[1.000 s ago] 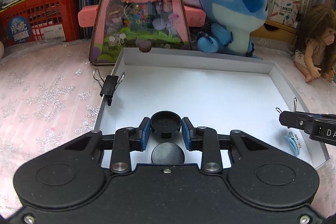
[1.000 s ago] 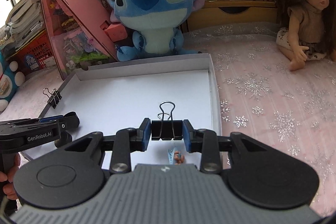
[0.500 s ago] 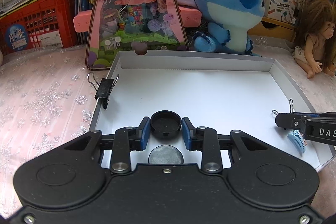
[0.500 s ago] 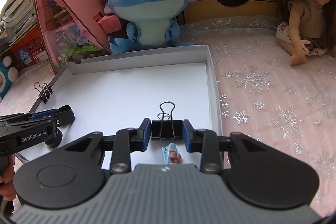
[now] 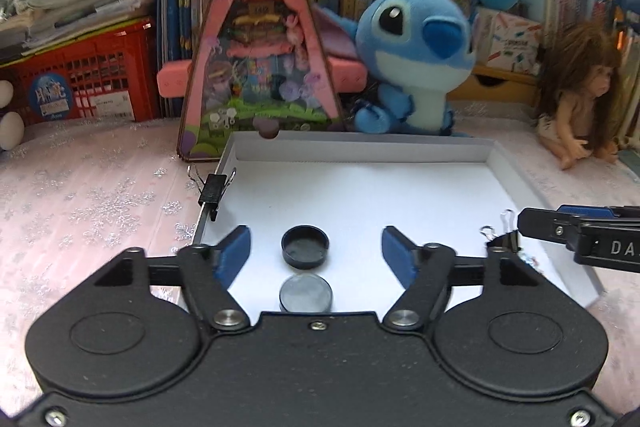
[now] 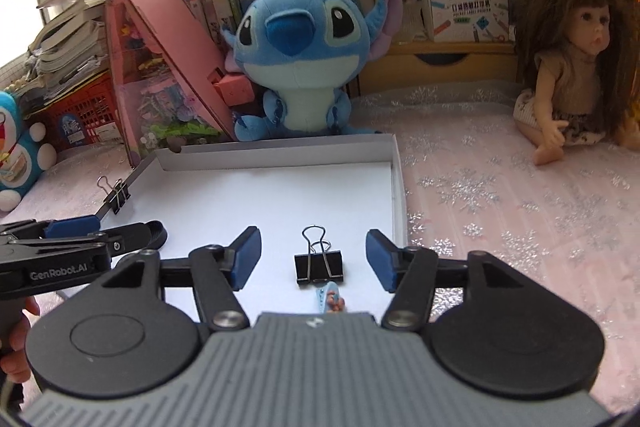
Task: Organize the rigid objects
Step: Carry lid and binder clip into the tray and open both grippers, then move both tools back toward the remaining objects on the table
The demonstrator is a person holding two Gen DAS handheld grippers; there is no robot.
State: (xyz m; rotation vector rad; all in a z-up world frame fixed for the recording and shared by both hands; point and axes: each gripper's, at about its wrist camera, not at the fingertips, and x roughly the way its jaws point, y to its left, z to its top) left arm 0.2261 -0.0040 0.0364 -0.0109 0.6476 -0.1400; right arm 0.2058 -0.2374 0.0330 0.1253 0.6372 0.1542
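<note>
A shallow white box [image 5: 360, 151] [image 6: 280, 155] lies on the pink cloth. In the left wrist view a black round cap [image 5: 305, 252] rests on the box floor between the blue pads of my left gripper [image 5: 316, 253], whose jaws are opening and stand clear of it. A second black cap [image 5: 305, 294] lies just nearer. In the right wrist view a black binder clip [image 6: 319, 266] sits on the box floor between the pads of my right gripper [image 6: 314, 259], whose jaws are opening too, with no contact. A small blue hair clip [image 6: 330, 298] lies nearer.
Another binder clip [image 5: 214, 187] [image 6: 116, 193] is clamped on the box's left wall. Behind the box stand a pink triangular toy house [image 5: 256, 67], a blue plush [image 5: 416, 55] [image 6: 300, 55], a doll [image 6: 568, 75], a red crate [image 5: 84, 83] and bookshelves.
Both grippers have let go: the left released the black cap, the right released the binder clip. Both items now rest on the box floor, and both grippers have drawn back and up a little.
</note>
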